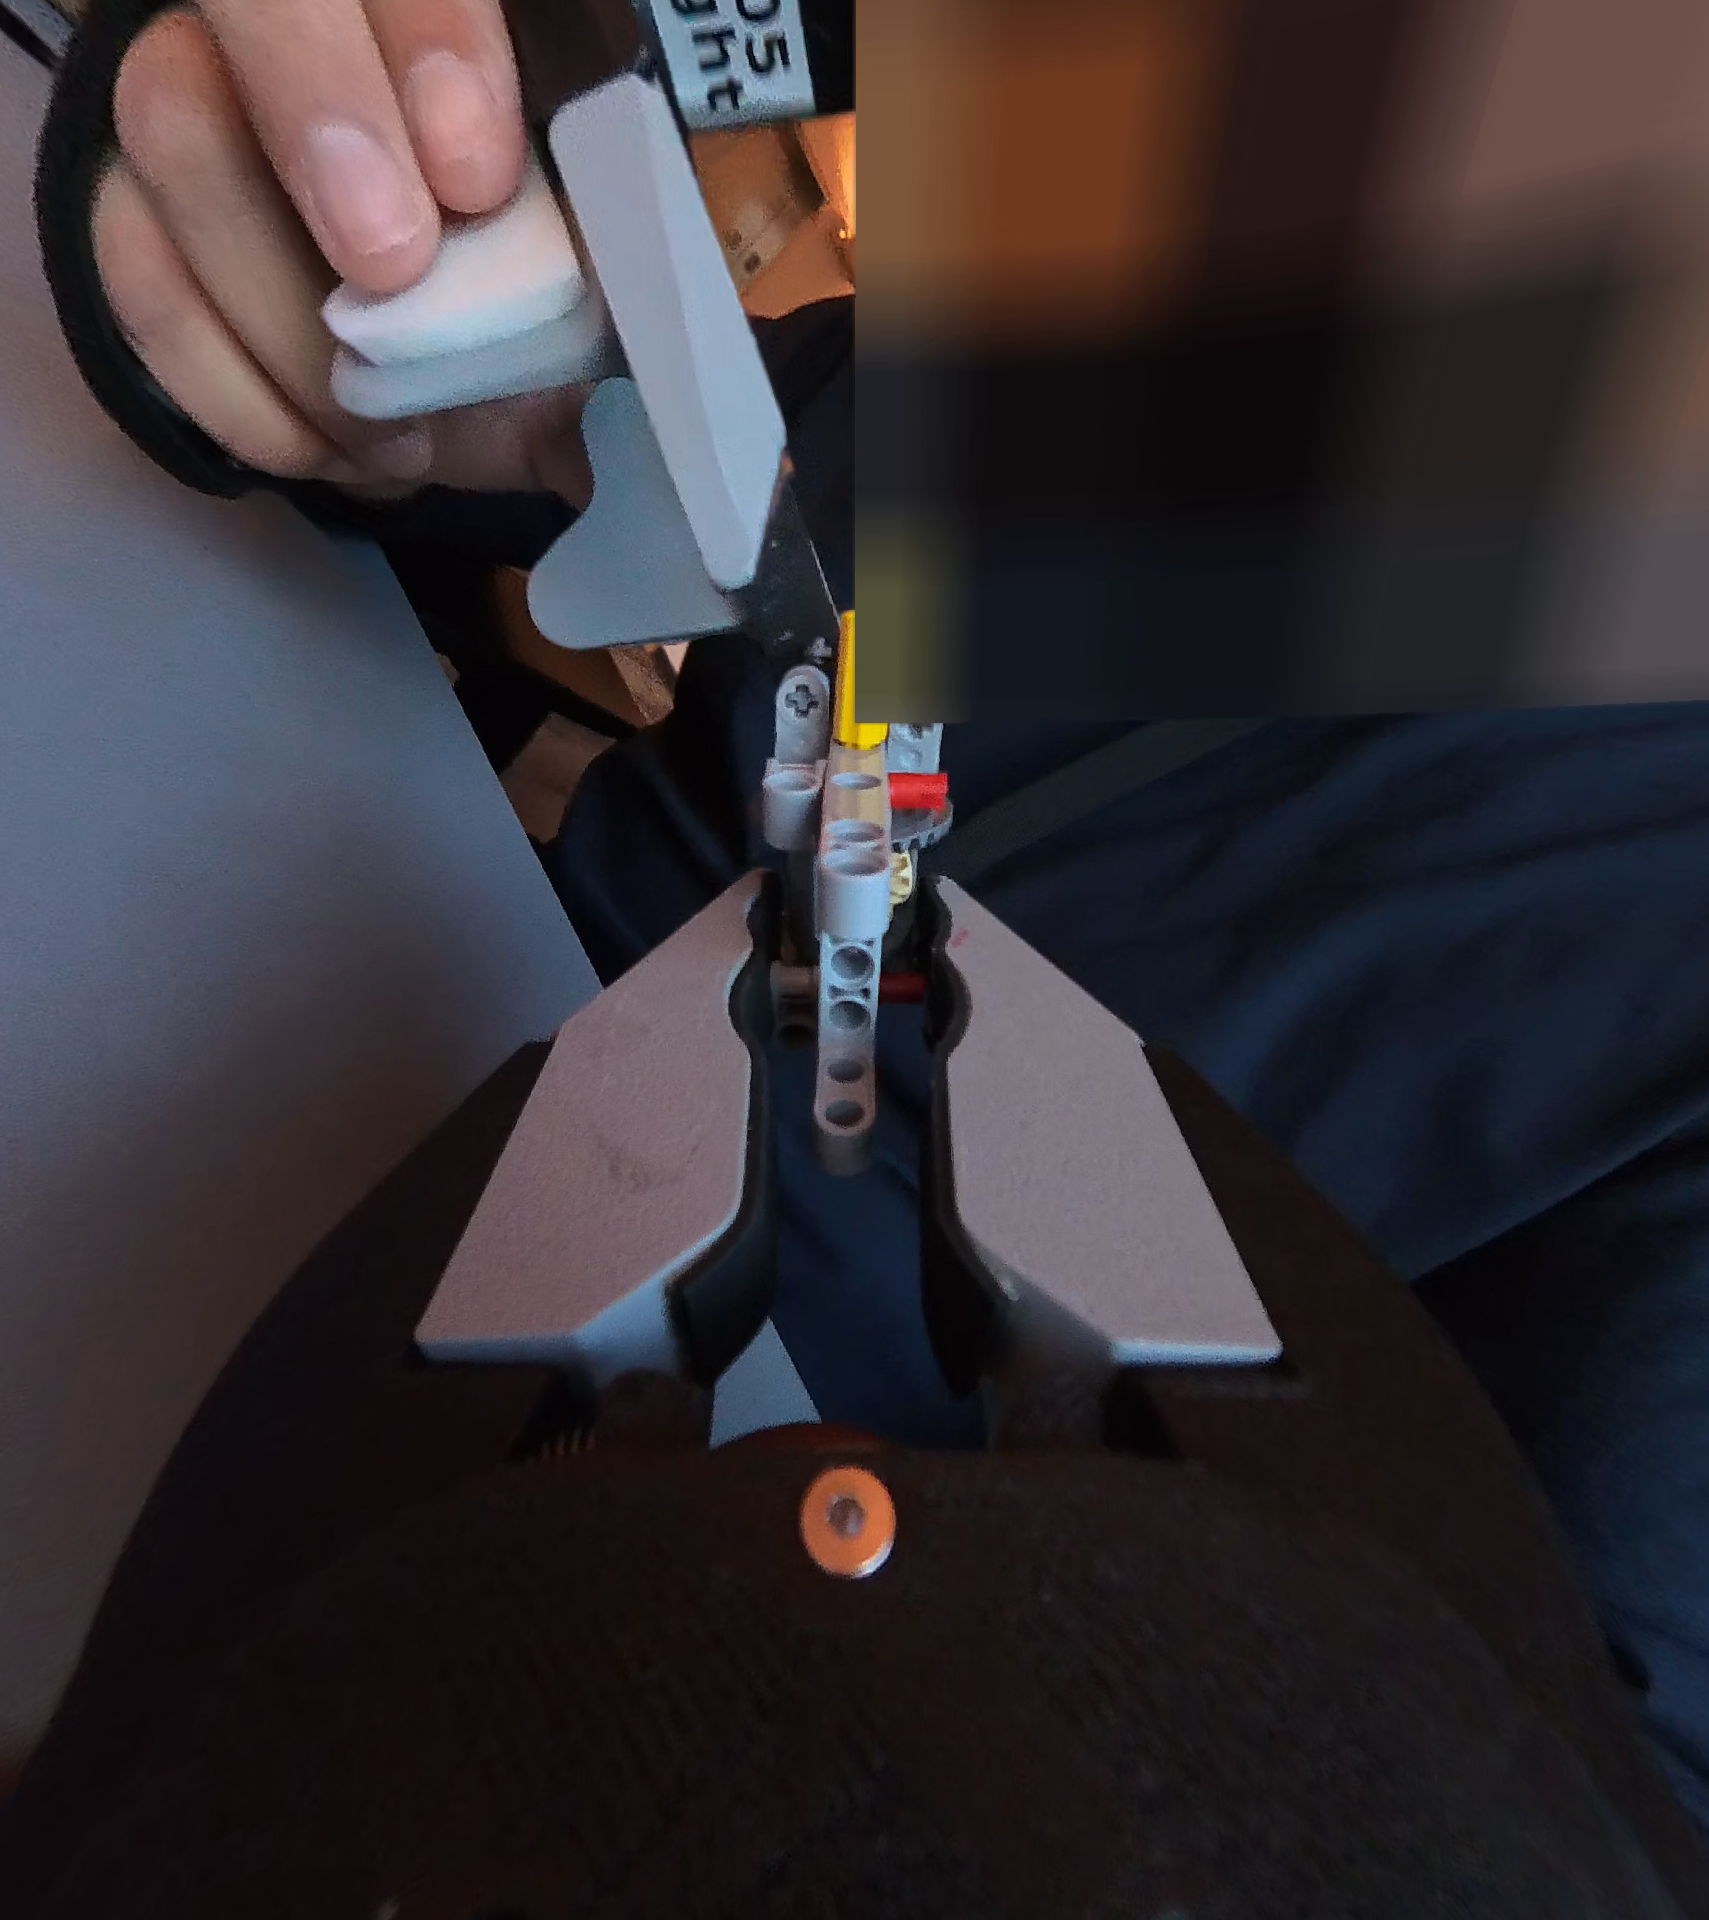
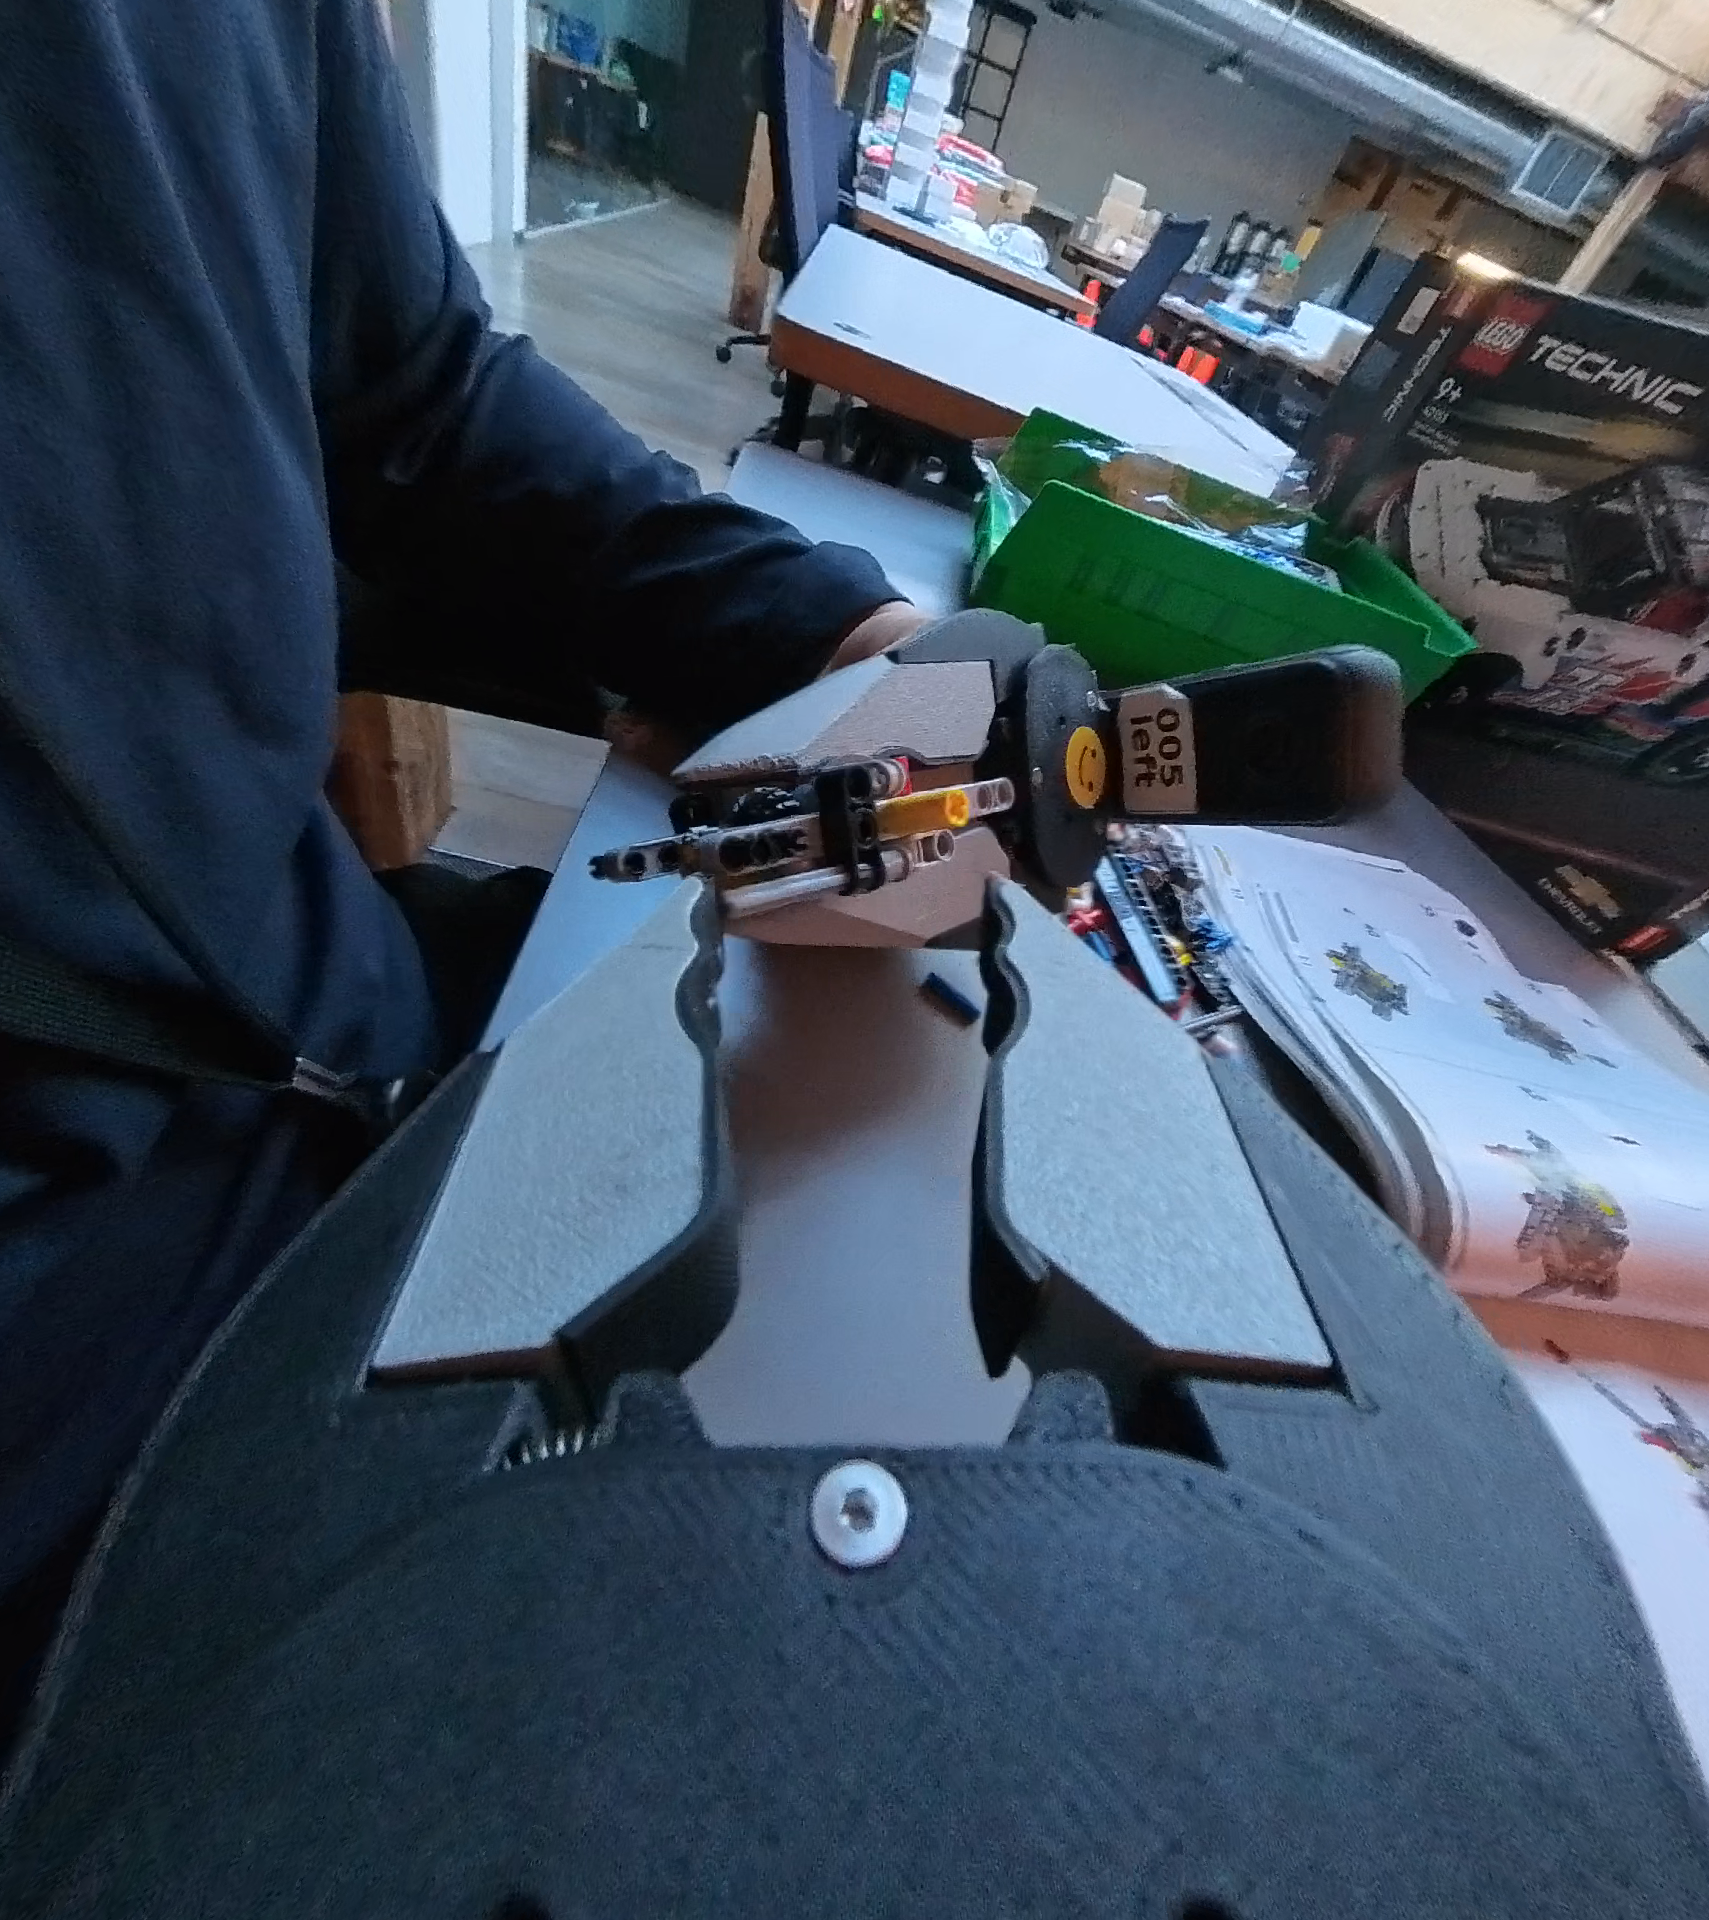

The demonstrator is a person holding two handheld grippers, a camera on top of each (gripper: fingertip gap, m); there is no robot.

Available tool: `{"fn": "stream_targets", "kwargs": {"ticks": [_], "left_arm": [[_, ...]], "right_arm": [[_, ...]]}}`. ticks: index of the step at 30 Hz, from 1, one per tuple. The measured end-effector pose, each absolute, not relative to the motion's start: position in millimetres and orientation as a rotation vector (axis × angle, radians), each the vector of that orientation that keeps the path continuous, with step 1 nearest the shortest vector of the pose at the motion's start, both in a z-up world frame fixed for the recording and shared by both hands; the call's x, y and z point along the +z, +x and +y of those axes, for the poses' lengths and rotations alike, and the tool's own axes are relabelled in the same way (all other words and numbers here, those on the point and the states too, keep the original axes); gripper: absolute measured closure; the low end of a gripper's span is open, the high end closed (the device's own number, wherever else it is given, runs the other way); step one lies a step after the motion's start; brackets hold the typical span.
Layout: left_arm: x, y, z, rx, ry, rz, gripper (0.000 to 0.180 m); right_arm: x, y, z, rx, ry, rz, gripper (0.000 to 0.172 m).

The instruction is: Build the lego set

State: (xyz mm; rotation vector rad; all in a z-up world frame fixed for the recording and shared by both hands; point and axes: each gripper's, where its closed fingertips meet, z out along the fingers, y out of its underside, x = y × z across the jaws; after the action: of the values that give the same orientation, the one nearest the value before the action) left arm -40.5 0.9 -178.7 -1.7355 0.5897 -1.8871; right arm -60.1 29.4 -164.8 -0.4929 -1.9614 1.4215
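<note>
Your right gripper point(image 2: 845, 935) sits with its jaws spread wide on nothing, just short of the small grey, black and yellow brick assembly point(image 2: 798, 836) that your left gripper point(image 1: 850, 935) has clamped over the table edge point(image 2: 559, 914), with the instruction booklet point(image 2: 1452, 1039), green bin point(image 2: 1193, 592) and kit box point(image 2: 1608, 520) farther back.

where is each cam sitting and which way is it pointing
Left wrist view: sits on the left gripper, looking along its fingers, closed on a grey brick assembly, toward the person's dark clothing; a hand on the right gripper's handle shows upper left.
Right wrist view: sits on the right gripper, jaws open, facing the table, instruction booklet and green bin.
Shared: the brick assembly and both grippers.
</note>
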Motion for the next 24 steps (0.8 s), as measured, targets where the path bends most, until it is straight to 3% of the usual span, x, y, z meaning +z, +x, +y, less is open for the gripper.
{"fn": "stream_targets", "kwargs": {"ticks": [8,24], "left_arm": [[-180.8,-37.4,-4.9,-1.911,-1.754,0.633,0.156],[-182.5,-36.2,-9.0,-1.939,-1.766,0.669,0.157]], "right_arm": [[-168.4,-50.7,15.3,1.505,-0.426,-2.029,0.133],[-169.8,-48.0,10.0,1.576,-0.419,-2.071,0.132]]}}
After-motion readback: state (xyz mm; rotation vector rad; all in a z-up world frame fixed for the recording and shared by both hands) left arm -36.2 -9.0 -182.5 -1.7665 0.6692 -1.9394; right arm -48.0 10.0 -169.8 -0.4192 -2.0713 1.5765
